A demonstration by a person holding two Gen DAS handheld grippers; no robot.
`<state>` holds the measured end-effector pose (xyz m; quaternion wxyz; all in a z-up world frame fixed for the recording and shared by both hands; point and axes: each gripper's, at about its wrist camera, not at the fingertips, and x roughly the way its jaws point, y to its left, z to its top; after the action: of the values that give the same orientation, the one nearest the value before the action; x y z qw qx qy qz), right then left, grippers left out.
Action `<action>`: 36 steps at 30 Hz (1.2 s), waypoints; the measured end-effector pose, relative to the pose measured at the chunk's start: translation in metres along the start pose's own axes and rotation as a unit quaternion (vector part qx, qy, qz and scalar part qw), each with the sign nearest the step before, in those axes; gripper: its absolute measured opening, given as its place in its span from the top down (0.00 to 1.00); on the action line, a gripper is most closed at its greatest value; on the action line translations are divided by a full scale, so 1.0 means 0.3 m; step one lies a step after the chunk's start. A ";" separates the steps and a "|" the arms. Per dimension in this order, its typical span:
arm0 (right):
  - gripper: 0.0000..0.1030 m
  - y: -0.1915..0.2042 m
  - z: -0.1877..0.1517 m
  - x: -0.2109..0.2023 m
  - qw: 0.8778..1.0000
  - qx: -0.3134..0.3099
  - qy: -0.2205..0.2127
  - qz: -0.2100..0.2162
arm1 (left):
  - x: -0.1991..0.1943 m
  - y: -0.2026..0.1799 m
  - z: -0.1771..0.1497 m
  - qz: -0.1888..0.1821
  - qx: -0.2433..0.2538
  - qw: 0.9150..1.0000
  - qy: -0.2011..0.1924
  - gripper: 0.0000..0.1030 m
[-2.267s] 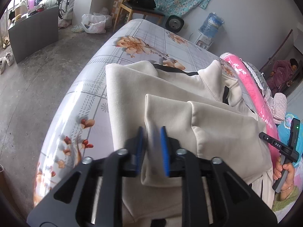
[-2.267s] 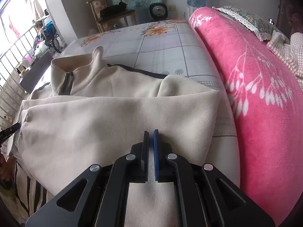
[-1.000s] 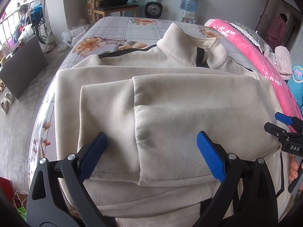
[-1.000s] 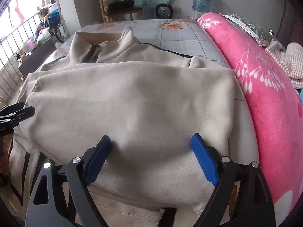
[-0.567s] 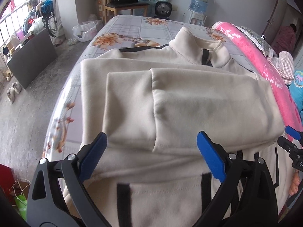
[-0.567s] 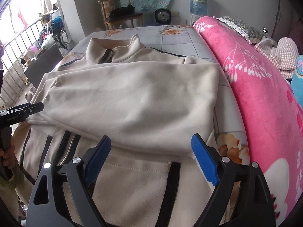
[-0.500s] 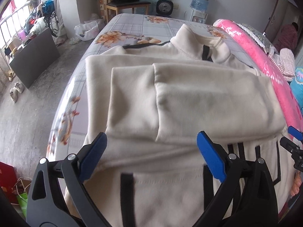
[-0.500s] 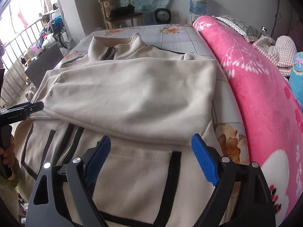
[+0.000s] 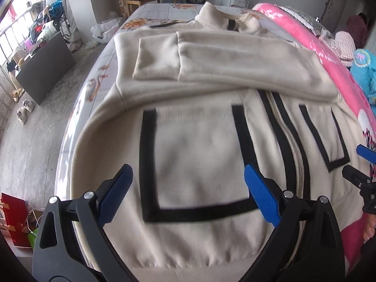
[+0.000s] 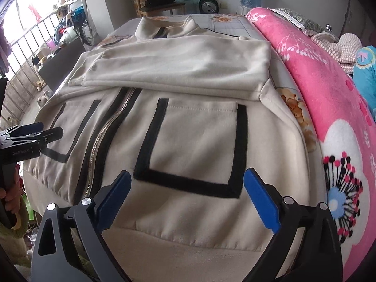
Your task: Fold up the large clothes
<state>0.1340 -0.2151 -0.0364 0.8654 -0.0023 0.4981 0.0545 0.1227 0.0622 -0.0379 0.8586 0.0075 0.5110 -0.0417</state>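
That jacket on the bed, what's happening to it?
A person is folding the cream jacket on the bed with a gripper in each hand. Both sleeves already lie folded across the chest. The left gripper and right gripper are open and empty above the bottom hem, the right one's jaws having just opened wider. The lower half isn't folded up yet.

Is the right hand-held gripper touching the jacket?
Cannot tell. In the right wrist view the right hand-held gripper stands open over the jacket, nothing clamped, but no gap shows plainly.
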 end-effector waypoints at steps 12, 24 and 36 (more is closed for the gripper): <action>0.06 -0.011 -0.055 0.077 0.999 -0.011 0.030 -0.042 | 0.031 -0.018 -0.072 0.016 -0.004 1.000 0.000 0.09; 0.06 -0.028 -0.071 0.077 1.000 0.001 0.014 -0.028 | 0.031 -0.019 -0.074 0.015 -0.009 1.000 -0.009 0.08; 0.06 -0.027 -0.054 0.088 0.999 0.004 0.037 -0.031 | 0.031 -0.017 -0.075 0.015 -0.009 1.000 -0.008 0.08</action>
<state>0.1340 -0.2218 -0.0676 0.8479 -0.0165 0.5293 0.0261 0.1069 0.0579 -0.0568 0.8631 0.0070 0.5045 -0.0237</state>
